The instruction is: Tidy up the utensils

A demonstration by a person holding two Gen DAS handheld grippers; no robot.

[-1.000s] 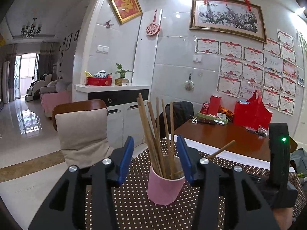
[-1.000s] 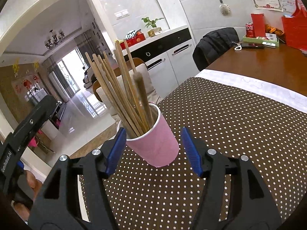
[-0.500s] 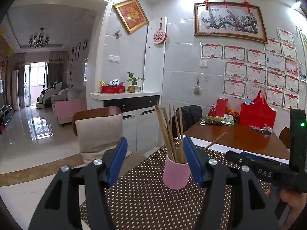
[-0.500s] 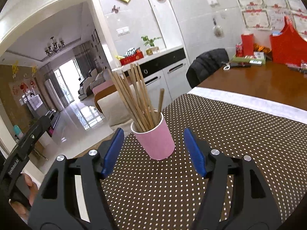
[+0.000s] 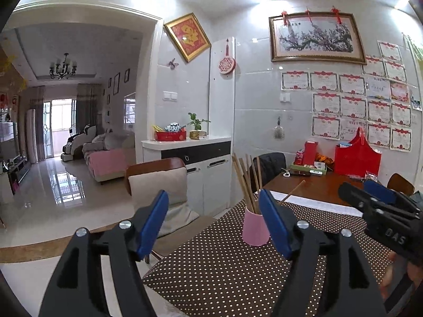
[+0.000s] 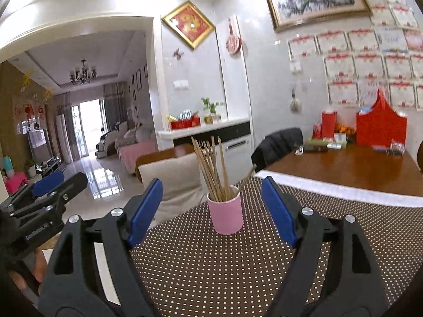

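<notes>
A pink cup (image 5: 254,229) (image 6: 228,215) stands on the brown dotted tablecloth (image 5: 224,269) (image 6: 211,269). Several wooden chopsticks (image 5: 247,182) (image 6: 211,169) stand in it, one leaning to the right. My left gripper (image 5: 214,224) is open and empty, back from the cup, which sits just inside its right finger. My right gripper (image 6: 211,208) is open and empty, with the cup framed between its blue pads at a distance. The right gripper also shows in the left wrist view (image 5: 380,206). The left gripper also shows in the right wrist view (image 6: 47,192).
A chair with a beige cushion (image 5: 158,185) (image 6: 171,177) stands at the table's far-left edge. A chair with a dark jacket (image 5: 269,166) (image 6: 280,145) stands further back. A red bag (image 5: 357,155) (image 6: 380,126) and boxes sit on the bare wood table (image 5: 317,185) beyond the cloth.
Both grippers have pulled back and up from the cup, so it looks smaller and farther away. Both stayed open and empty. The cup and chopsticks have not moved.
</notes>
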